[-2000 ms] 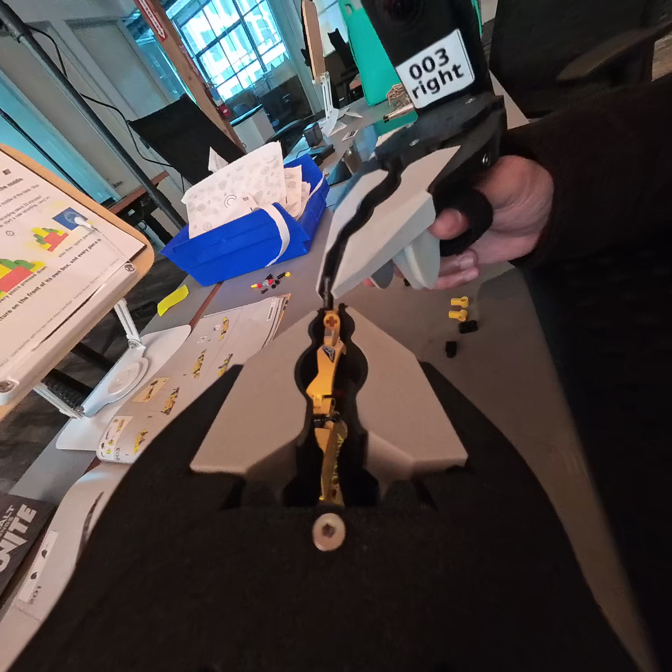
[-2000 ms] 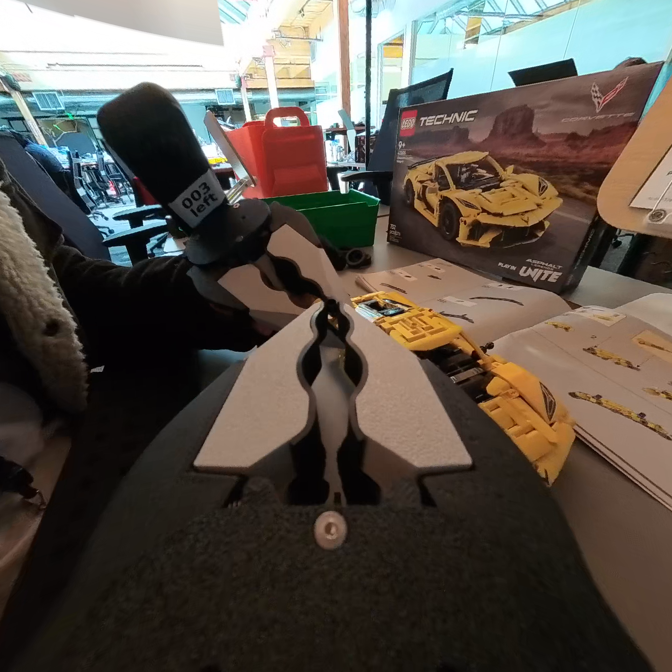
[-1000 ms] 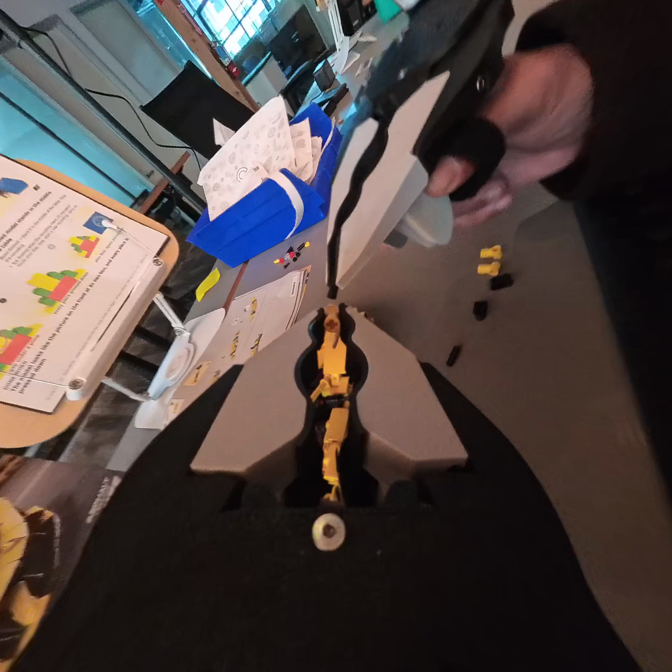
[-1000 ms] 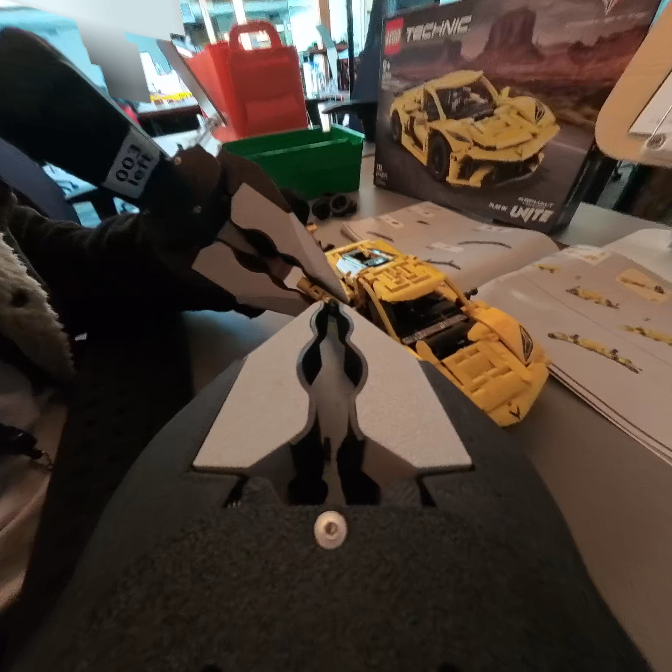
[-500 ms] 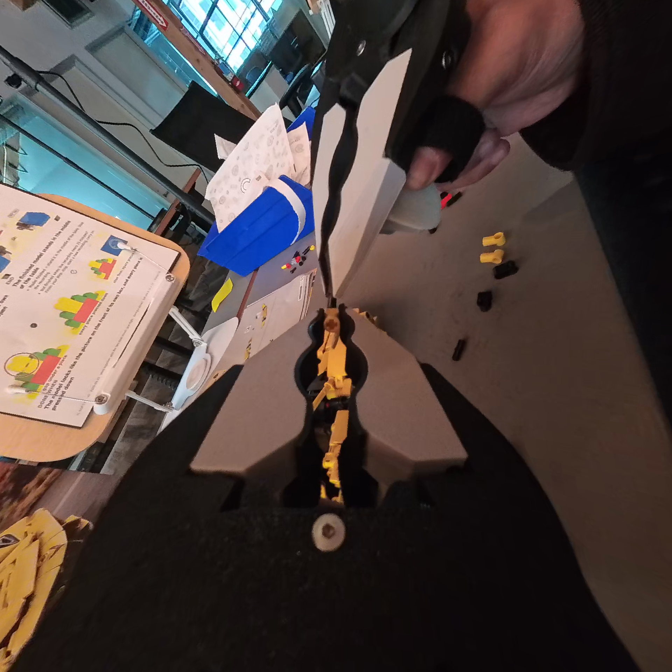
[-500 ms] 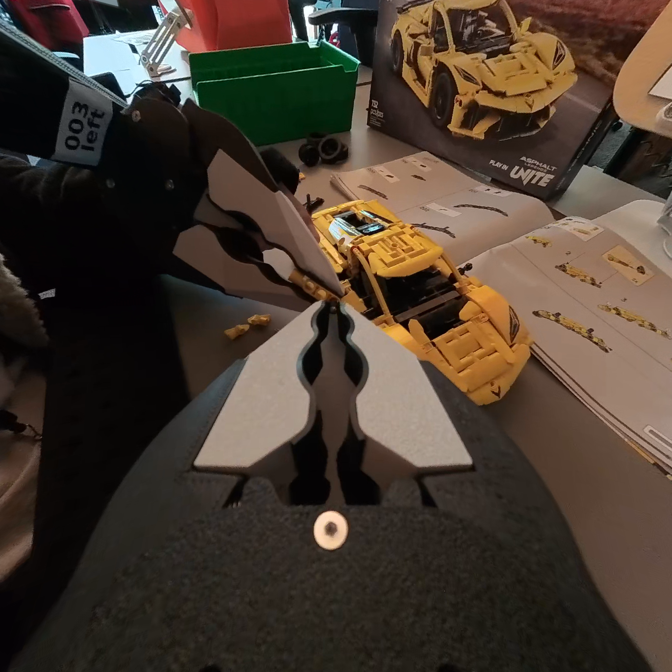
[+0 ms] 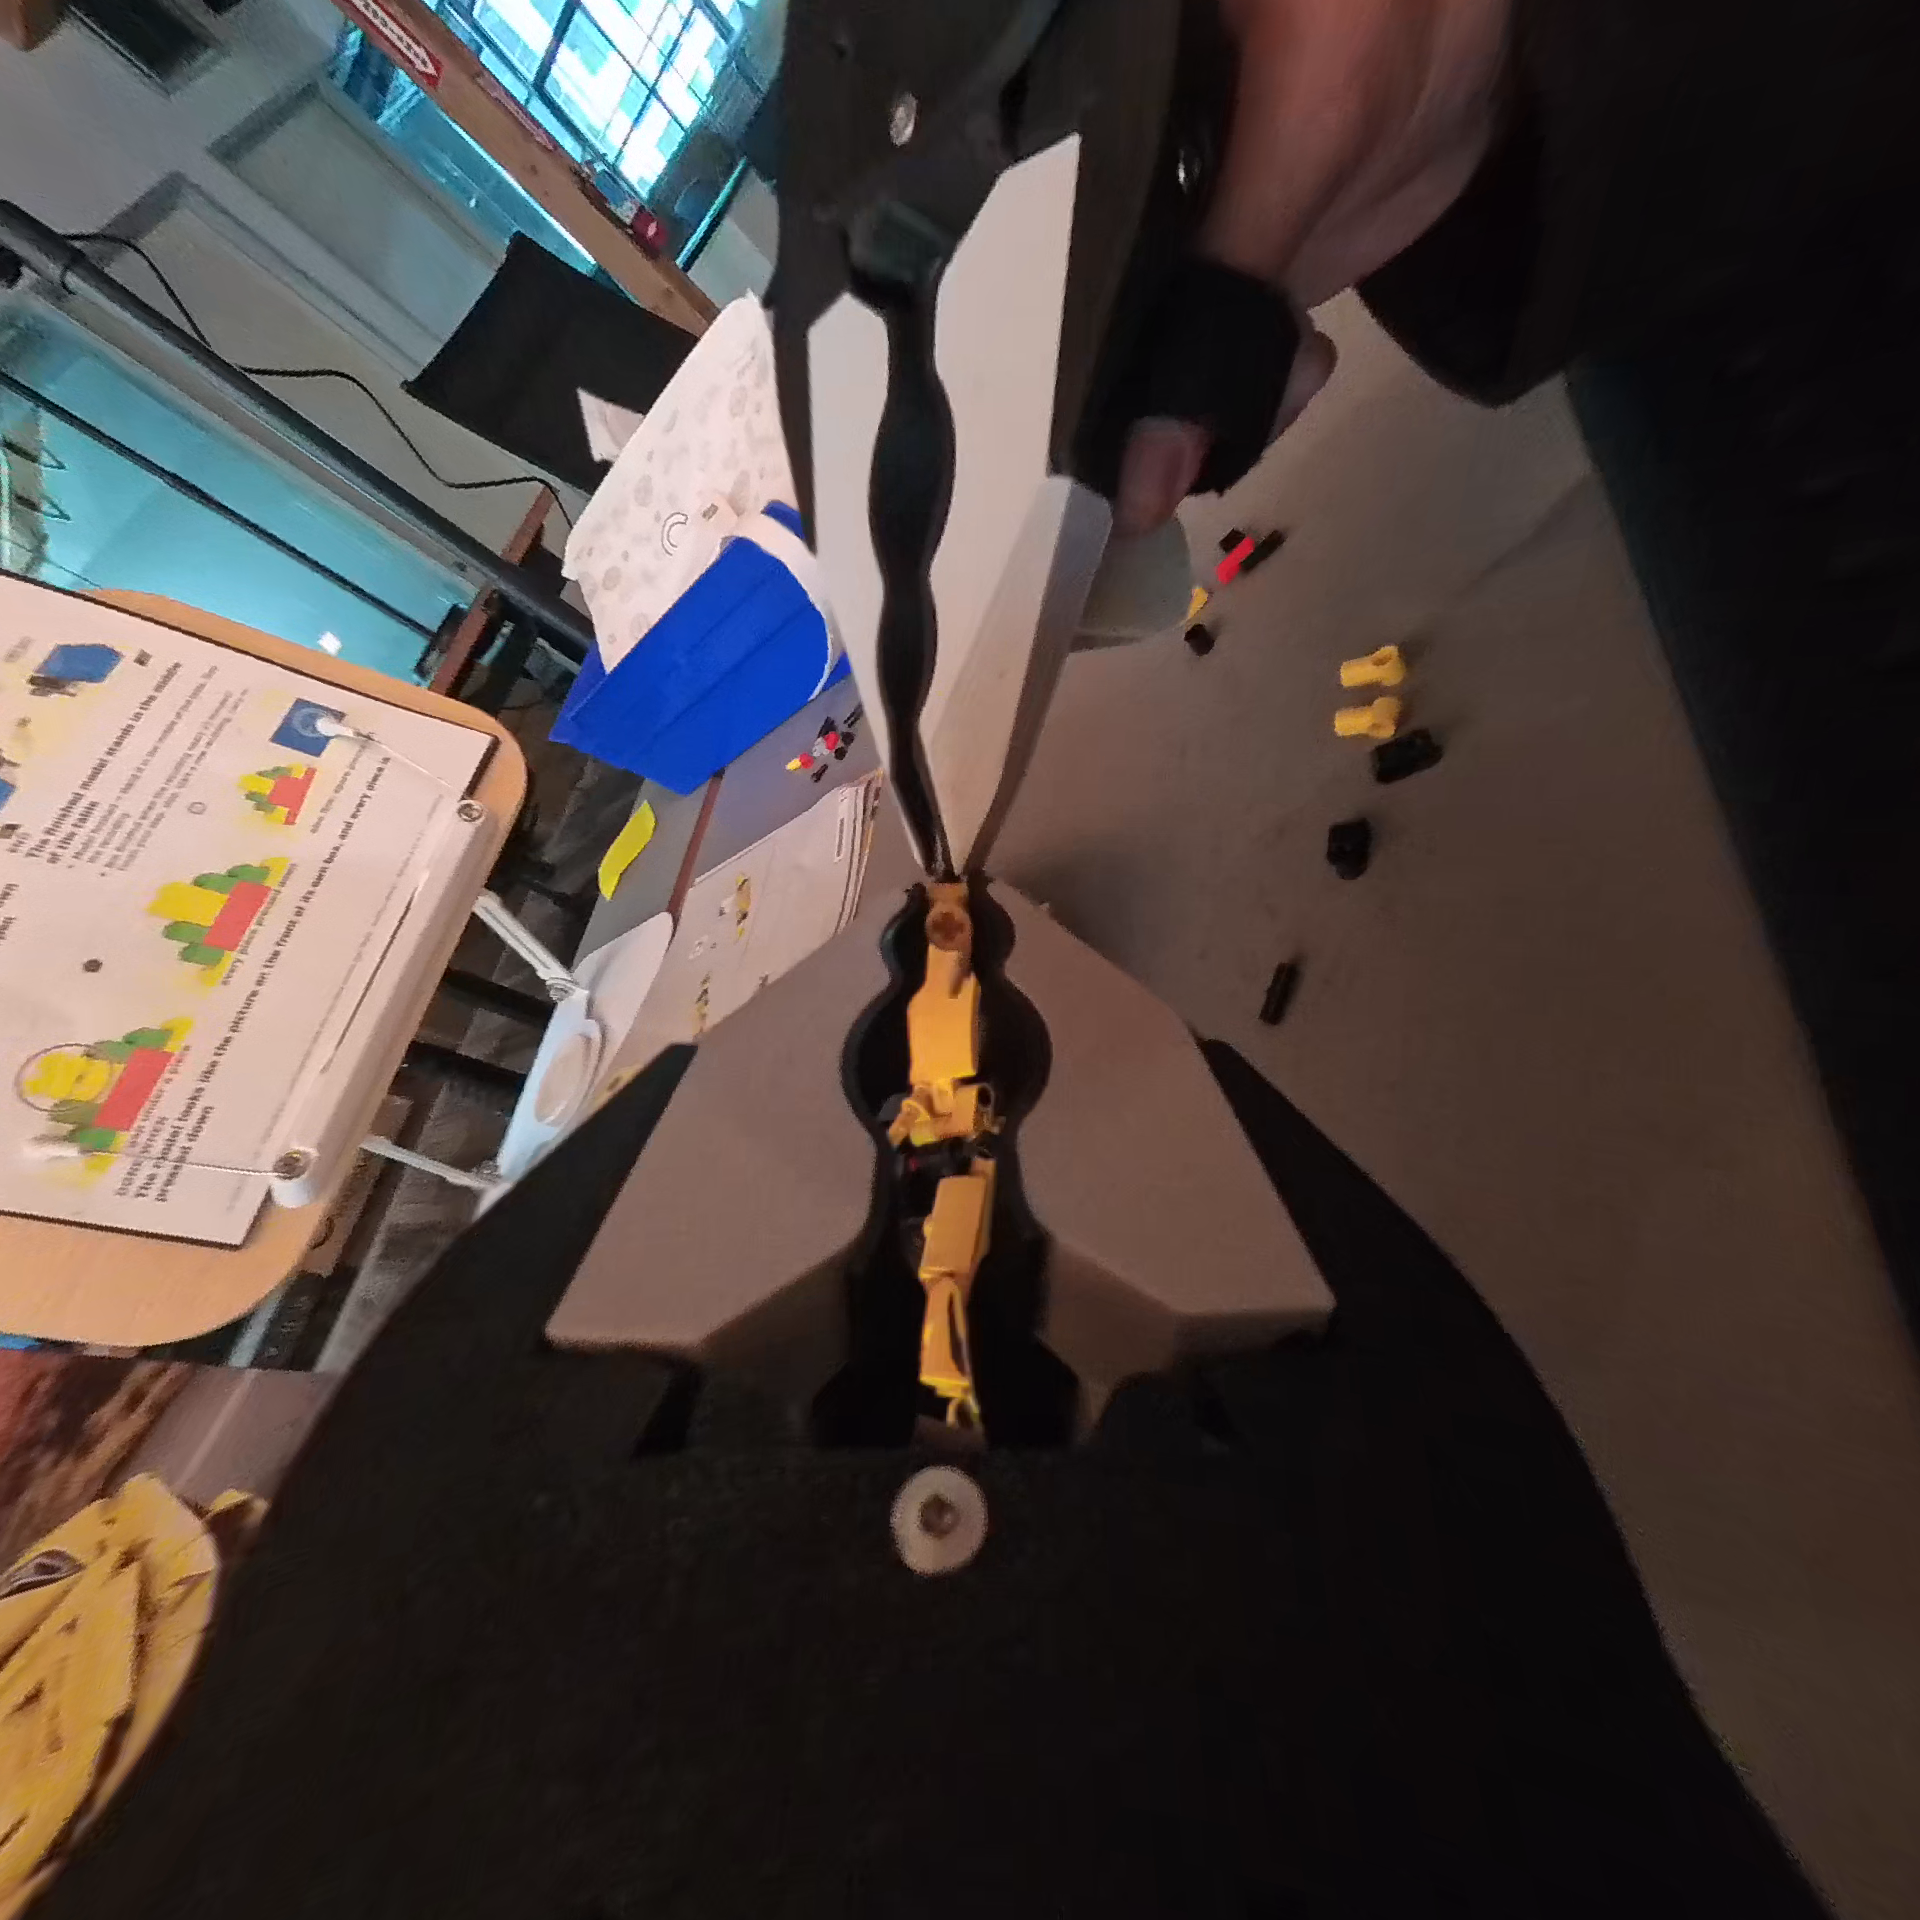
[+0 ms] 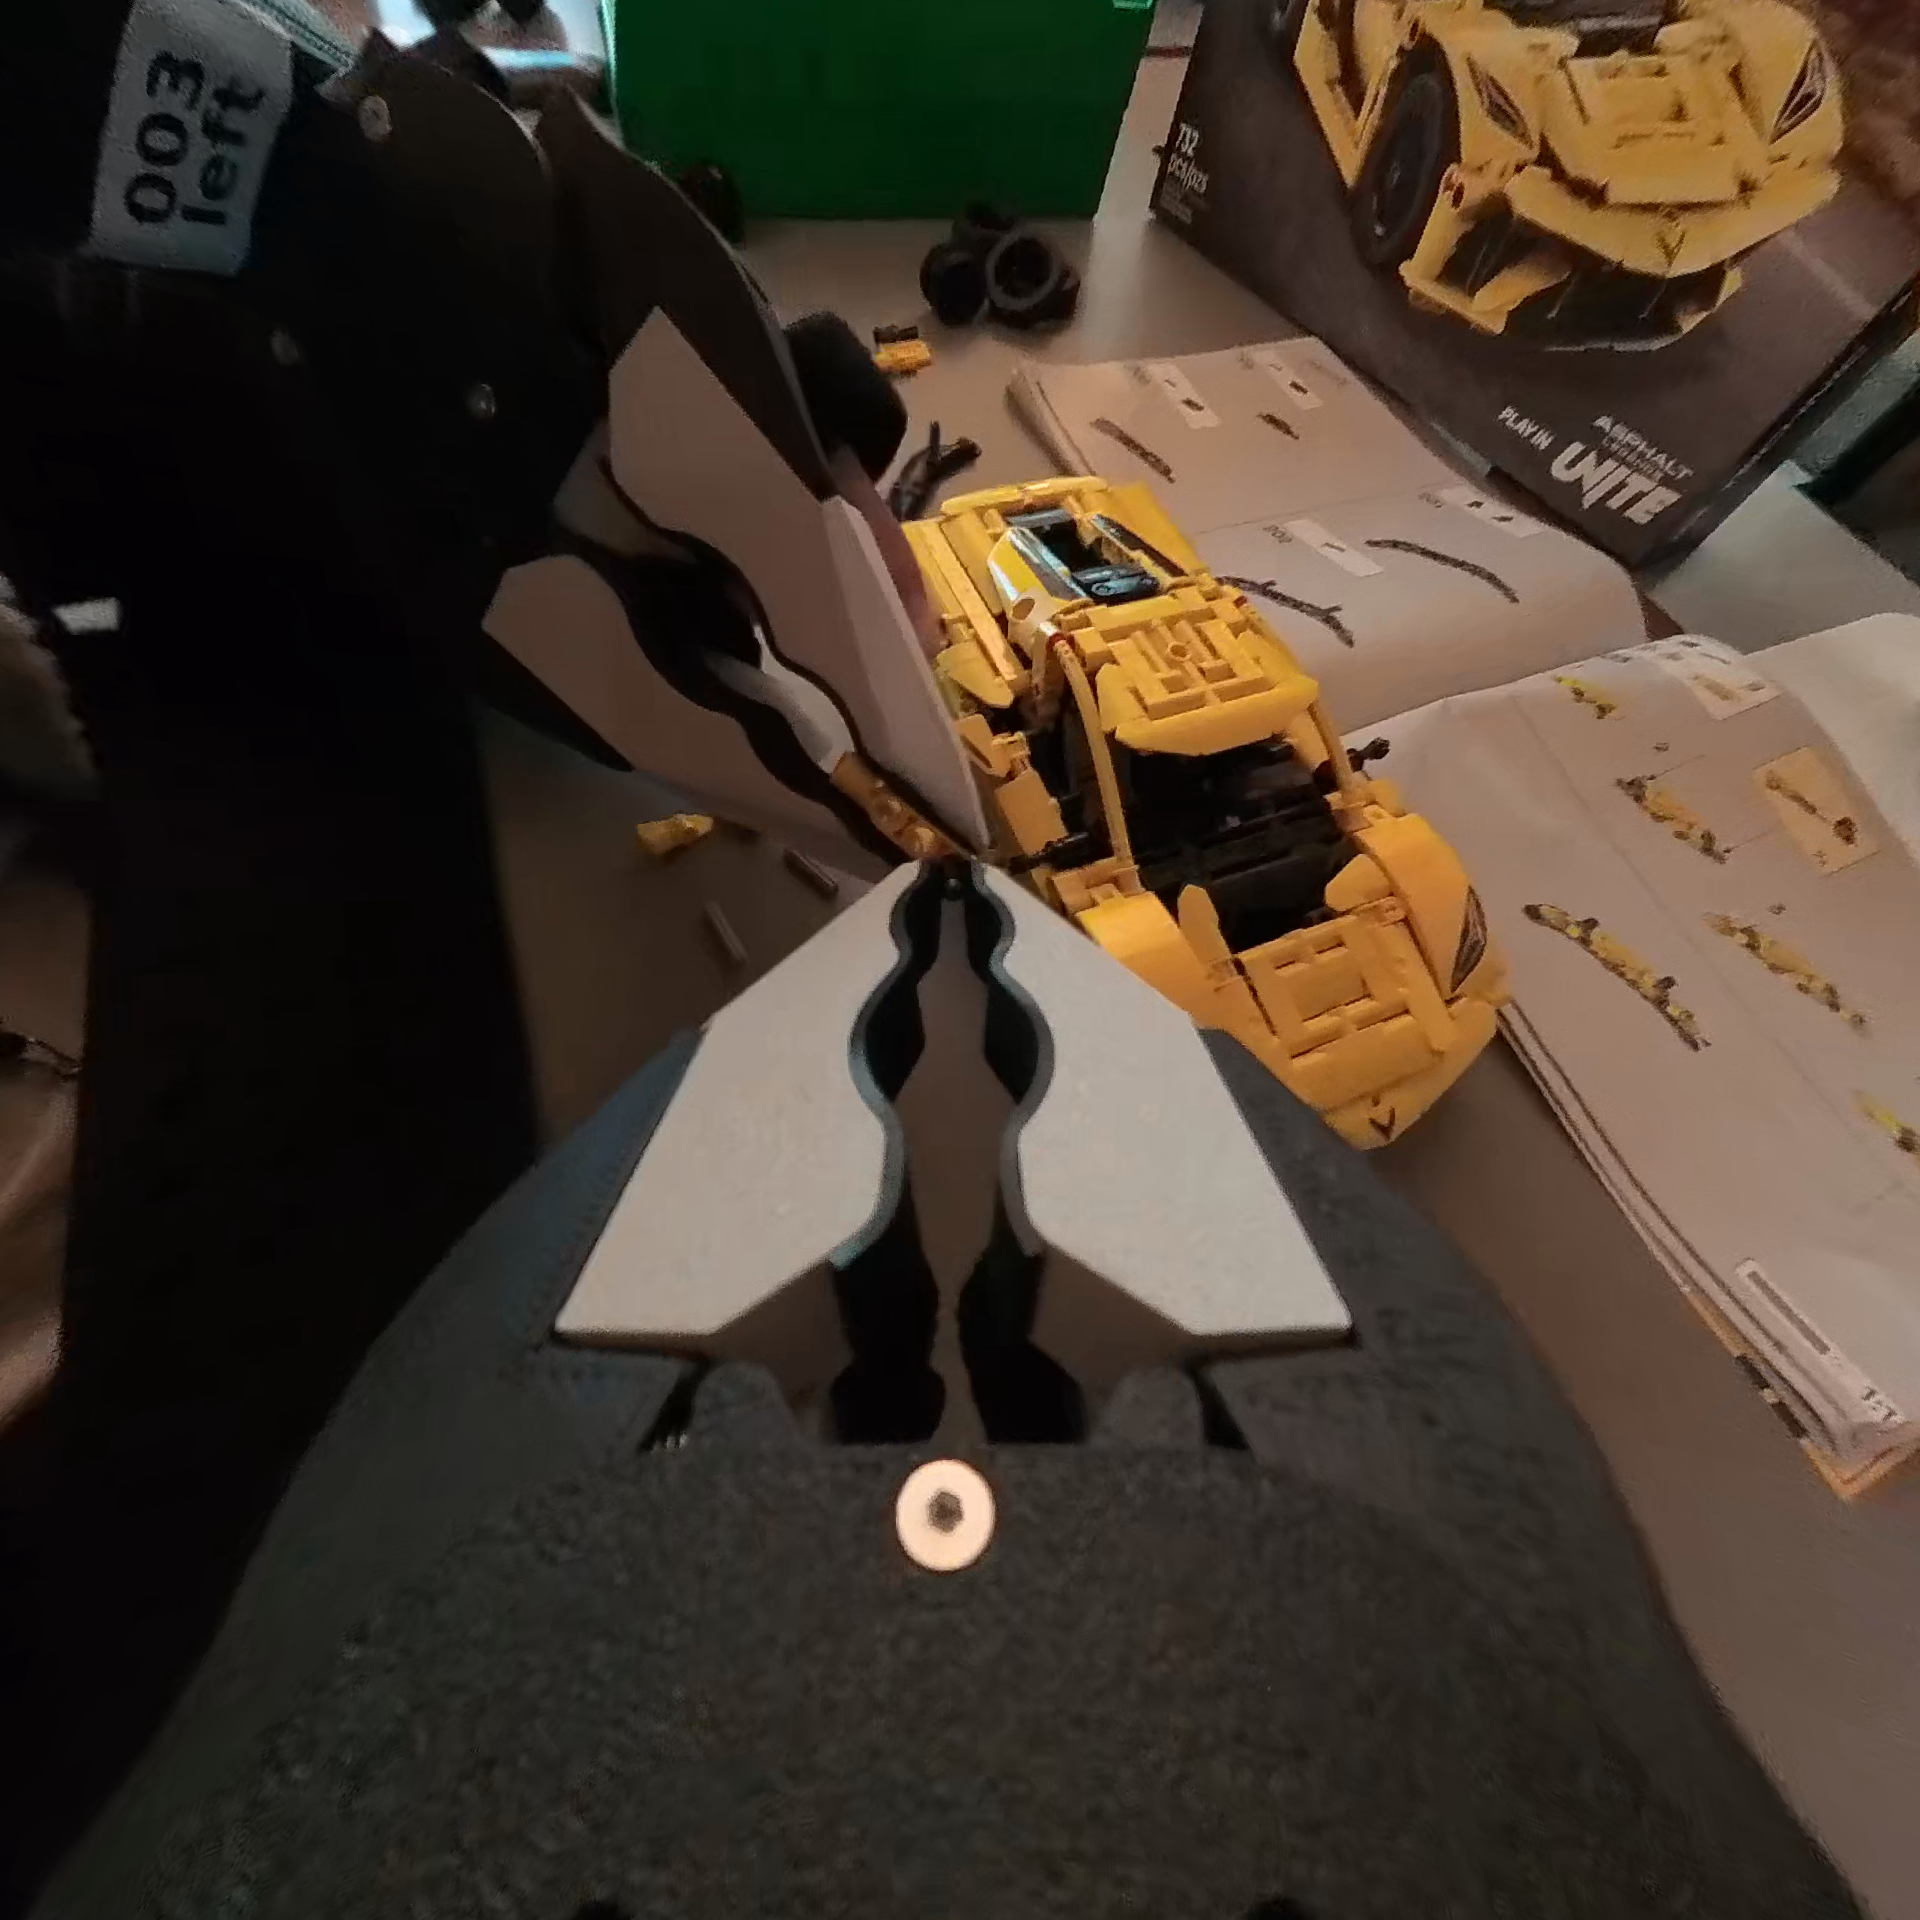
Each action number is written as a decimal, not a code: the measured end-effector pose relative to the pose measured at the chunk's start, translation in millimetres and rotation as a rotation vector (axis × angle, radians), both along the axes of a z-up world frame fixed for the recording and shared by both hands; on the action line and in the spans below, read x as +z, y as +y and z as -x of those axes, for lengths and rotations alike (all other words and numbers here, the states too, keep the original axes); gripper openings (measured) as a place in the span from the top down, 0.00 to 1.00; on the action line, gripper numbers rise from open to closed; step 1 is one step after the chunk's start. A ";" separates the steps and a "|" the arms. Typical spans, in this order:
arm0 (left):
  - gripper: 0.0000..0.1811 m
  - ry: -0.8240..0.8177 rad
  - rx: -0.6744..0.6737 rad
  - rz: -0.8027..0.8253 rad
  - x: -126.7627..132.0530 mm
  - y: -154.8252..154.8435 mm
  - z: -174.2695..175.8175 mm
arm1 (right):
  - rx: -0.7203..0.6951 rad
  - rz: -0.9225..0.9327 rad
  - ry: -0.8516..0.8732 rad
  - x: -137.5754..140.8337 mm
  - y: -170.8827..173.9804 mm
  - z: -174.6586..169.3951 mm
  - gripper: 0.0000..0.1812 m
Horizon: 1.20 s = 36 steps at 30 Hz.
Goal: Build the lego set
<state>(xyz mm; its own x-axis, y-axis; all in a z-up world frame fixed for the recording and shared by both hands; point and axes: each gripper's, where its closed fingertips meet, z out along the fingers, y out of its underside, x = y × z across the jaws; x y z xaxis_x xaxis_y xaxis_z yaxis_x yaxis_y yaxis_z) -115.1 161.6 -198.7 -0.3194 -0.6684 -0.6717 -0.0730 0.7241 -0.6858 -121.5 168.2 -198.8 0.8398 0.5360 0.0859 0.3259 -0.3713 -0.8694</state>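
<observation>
Yellow strip of bricks (image 7: 943, 1049) clamped in my left gripper (image 7: 948, 904), my right gripper (image 8: 951, 878) pinched closed on a small dark pin (image 8: 952, 883) at its tip, yellow car (image 8: 1195, 790) on table (image 8: 1662, 1558) just beyond.

A long, thin yellow lego sub-assembly (image 7: 948, 1122) with black joints runs lengthwise at the centre of the left wrist frame. The mostly built yellow lego car (image 8: 1195, 769) sits upright on the table at centre right, nose toward the lower right. Loose yellow and black pieces (image 7: 1371, 717) lie scattered at the upper right.
</observation>
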 end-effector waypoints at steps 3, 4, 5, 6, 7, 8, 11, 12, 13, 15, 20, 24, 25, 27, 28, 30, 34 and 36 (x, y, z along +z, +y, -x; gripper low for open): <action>0.97 -0.007 0.005 0.026 2.3 2.1 -0.7 | -0.002 -0.016 0.051 3.0 1.7 -0.3 0.97; 0.97 -0.009 0.007 0.058 3.6 3.3 -1.2 | -0.015 -0.026 0.057 4.5 3.1 -1.0 0.97; 0.97 -0.007 0.000 0.120 6.2 4.3 -1.5 | -0.027 -0.038 0.078 7.8 4.3 -1.3 0.97; 0.97 0.002 -0.003 0.219 10.3 6.2 -1.9 | -0.030 -0.067 0.087 12.3 4.9 -2.4 0.97; 0.96 0.021 -0.002 0.344 14.7 9.9 -2.6 | -0.023 -0.128 0.083 19.7 5.0 -2.9 0.90; 0.96 0.061 -0.015 0.477 16.4 12.4 -2.6 | -0.021 -0.200 0.067 27.2 4.9 -4.1 0.82; 0.96 0.116 -0.021 0.807 24.3 25.0 -3.6 | -0.061 -0.296 -0.110 27.0 7.2 -7.7 0.76; 0.96 0.146 -0.048 0.898 26.6 23.3 -2.8 | -0.084 -0.329 -0.190 27.4 10.0 -7.6 0.76; 0.96 0.194 -0.075 0.987 25.9 19.8 -2.0 | -0.098 -0.372 -0.272 30.1 13.0 -6.2 0.77; 0.96 0.279 -0.129 1.162 25.1 13.0 -0.1 | -0.085 -0.403 -0.396 31.6 19.4 0.3 0.77; 0.96 0.342 -0.191 1.325 30.0 11.5 3.5 | -0.040 -0.363 -0.481 24.0 26.2 5.3 0.83; 0.96 0.362 -0.210 1.389 31.4 12.5 4.1 | -0.037 -0.344 -0.460 23.6 26.7 4.9 0.84; 0.96 0.369 -0.214 1.407 31.2 12.8 4.3 | -0.035 -0.347 -0.464 23.1 27.0 4.9 0.84; 0.96 0.379 -0.223 1.432 31.3 13.5 4.6 | -0.036 -0.360 -0.463 23.4 27.6 5.1 0.84; 0.96 0.382 -0.223 1.430 30.6 13.9 4.9 | -0.034 -0.352 -0.458 22.5 28.0 5.3 0.84; 0.96 0.391 -0.228 1.433 30.5 14.4 6.0 | -0.020 -0.320 -0.431 21.7 28.5 6.3 0.85; 0.96 0.405 -0.248 1.473 31.6 16.0 7.3 | -0.003 -0.298 -0.433 21.0 29.3 7.8 0.86; 0.96 0.425 -0.270 1.484 32.3 15.3 9.5 | 0.003 -0.311 -0.424 21.5 28.8 10.2 0.87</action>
<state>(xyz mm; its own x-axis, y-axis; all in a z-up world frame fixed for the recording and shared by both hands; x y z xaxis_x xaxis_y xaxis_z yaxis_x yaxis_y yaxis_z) -124.6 176.8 -166.4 -0.5221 -0.5197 0.6763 -0.4236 -0.5302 -0.7345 -131.7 197.0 -177.3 0.6956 0.4334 0.5730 0.6735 -0.1156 -0.7301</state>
